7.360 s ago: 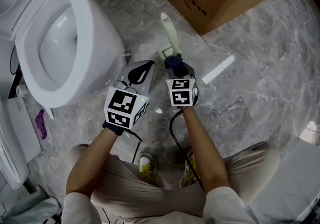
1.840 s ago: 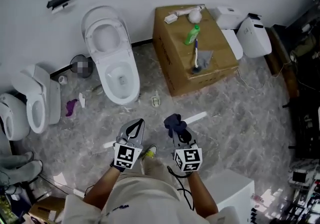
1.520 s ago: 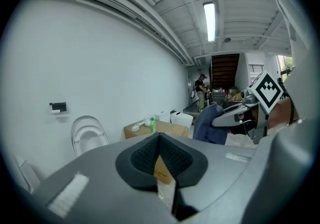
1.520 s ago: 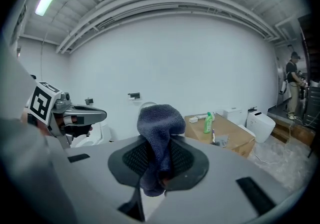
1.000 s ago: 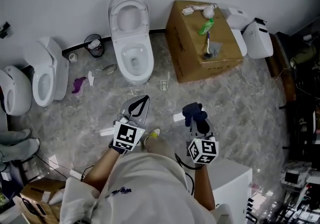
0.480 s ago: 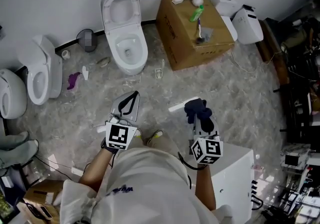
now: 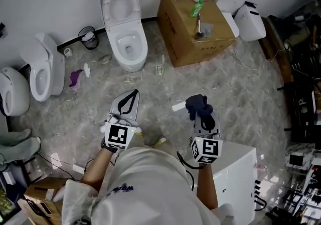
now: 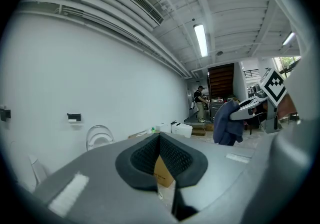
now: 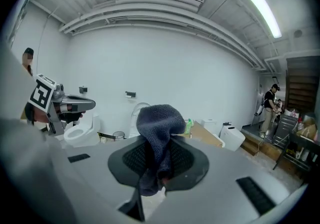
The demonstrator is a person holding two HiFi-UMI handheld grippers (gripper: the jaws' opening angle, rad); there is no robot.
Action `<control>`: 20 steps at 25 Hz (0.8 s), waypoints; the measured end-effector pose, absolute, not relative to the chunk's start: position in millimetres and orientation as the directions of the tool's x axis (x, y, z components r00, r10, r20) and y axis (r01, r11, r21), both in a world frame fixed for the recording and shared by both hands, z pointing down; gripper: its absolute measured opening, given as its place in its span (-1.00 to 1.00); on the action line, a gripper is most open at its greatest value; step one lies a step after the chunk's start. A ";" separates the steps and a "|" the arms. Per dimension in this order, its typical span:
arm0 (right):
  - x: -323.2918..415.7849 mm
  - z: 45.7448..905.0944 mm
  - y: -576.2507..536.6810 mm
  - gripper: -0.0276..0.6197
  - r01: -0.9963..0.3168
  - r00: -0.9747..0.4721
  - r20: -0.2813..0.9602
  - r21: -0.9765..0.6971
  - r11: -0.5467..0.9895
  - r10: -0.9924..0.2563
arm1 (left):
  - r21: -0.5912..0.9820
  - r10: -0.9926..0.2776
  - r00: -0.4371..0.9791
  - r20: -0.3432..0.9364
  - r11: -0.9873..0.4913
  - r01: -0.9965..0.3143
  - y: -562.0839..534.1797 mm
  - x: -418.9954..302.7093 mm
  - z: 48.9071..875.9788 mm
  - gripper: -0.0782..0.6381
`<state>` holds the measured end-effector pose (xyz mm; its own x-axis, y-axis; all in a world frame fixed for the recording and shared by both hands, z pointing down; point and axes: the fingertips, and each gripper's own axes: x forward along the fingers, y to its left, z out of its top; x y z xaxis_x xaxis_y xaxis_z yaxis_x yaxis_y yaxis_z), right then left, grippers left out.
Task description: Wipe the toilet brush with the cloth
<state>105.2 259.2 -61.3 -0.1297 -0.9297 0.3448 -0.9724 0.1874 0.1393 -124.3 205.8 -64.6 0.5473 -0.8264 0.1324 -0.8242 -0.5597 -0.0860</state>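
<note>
Head view: the person stands on a grey veined floor [image 7: 241, 93] with both grippers held out in front. The left gripper [image 7: 132, 94] has its jaws drawn together at the tips and carries nothing. The right gripper [image 7: 201, 115] is clamped on a dark blue cloth [image 7: 195, 103], which bunches up past the jaw tips. The toilet brush [image 7: 160, 70] stands on the floor in the gap between the base of the toilet [image 7: 123, 18] and the near corner of the cardboard box [image 7: 185, 43]. It is well apart from both grippers, and the floor between is mostly open. A white strip [image 7: 178, 105] lies on the floor and appears just beside the cloth in this view. The box top carries a green bottle [image 7: 196, 8] and other small items too small to identify. A small bin [image 7: 89, 36] sits by the wall to the left of the toilet, and a second toilet [image 7: 42, 68] stands further left. A white cabinet [image 7: 235, 164] stands close against the person's right side, and dark cluttered racks line the right edge of the frame. Left gripper view: the pads meet at their tips with a narrow gap behind them, through which the box shows. Nothing is held. The right gripper with the cloth appears to the right, apart from the left one. Right gripper view: the jaws grip the cloth, which rises above the pads and hangs down between them. The left gripper sits at the left edge, apart. The toilet shows behind the cloth and the box to its right.
</note>
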 end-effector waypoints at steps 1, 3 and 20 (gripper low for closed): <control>112.6 -60.6 262.7 -0.71 -0.971 -0.128 0.344 0.145 0.188 -0.930 | -0.092 -0.827 0.546 0.133 -0.559 -0.824 208.3 -118.0 -66.5 -0.78; 129.9 -58.3 269.7 -0.71 -0.974 -0.128 0.343 0.133 0.183 -0.930 | -0.108 -0.829 0.543 0.134 -0.556 -0.824 213.5 -104.3 -70.9 -0.78; 172.6 -65.2 239.8 -0.71 -0.978 -0.173 0.270 0.068 0.198 -0.947 | -0.141 -0.854 0.498 0.151 -0.517 -0.844 204.4 -57.6 -83.4 -0.78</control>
<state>172.6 239.8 -65.2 -0.1728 -0.9471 0.2704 -0.9778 0.1979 0.0684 -57.6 204.4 -83.4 0.4981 -0.8539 0.1507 -0.8441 -0.5173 -0.1413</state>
